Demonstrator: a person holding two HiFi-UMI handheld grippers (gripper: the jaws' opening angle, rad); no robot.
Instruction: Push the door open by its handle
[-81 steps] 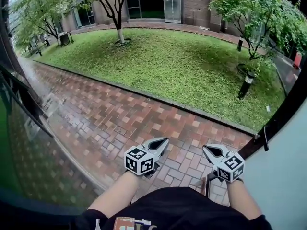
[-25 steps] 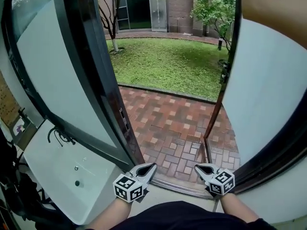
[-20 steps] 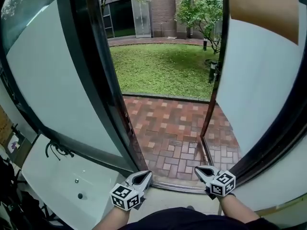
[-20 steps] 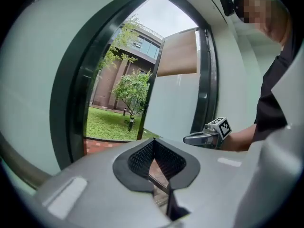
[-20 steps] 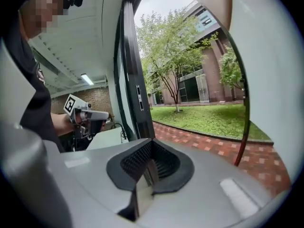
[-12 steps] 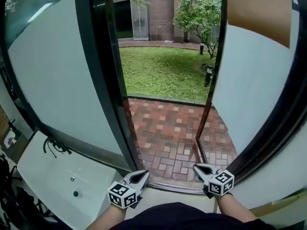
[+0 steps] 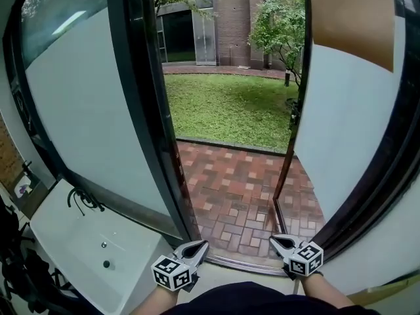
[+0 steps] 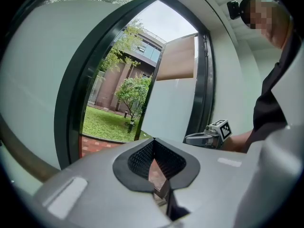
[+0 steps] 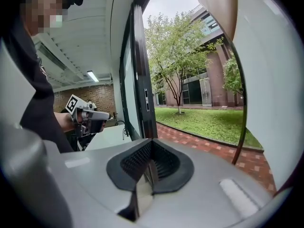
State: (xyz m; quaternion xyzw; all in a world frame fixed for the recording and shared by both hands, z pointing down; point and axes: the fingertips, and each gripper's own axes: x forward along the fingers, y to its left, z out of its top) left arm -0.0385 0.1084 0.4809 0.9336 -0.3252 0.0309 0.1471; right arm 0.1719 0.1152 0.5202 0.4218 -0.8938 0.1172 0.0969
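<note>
Pointing forward, side by side at threshold (image 7: 237,263) | left gripper (image 7: 199,247) pressed together, empty | right gripper (image 7: 277,241) pressed together, empty

Beyond the doorway, wet red brick paving (image 7: 230,189) runs out to a green lawn (image 7: 223,107). A leafy tree (image 7: 279,21) stands at the lawn's far right, with a short dark bollard lamp (image 7: 287,79) just beside it. A brick building (image 7: 231,15) with glazed entrances closes off the far side. Indoors, low on the left, a white basin (image 7: 72,241) carries a black tap (image 7: 80,199). A tan blind (image 7: 351,18) hangs at the upper right.
</note>
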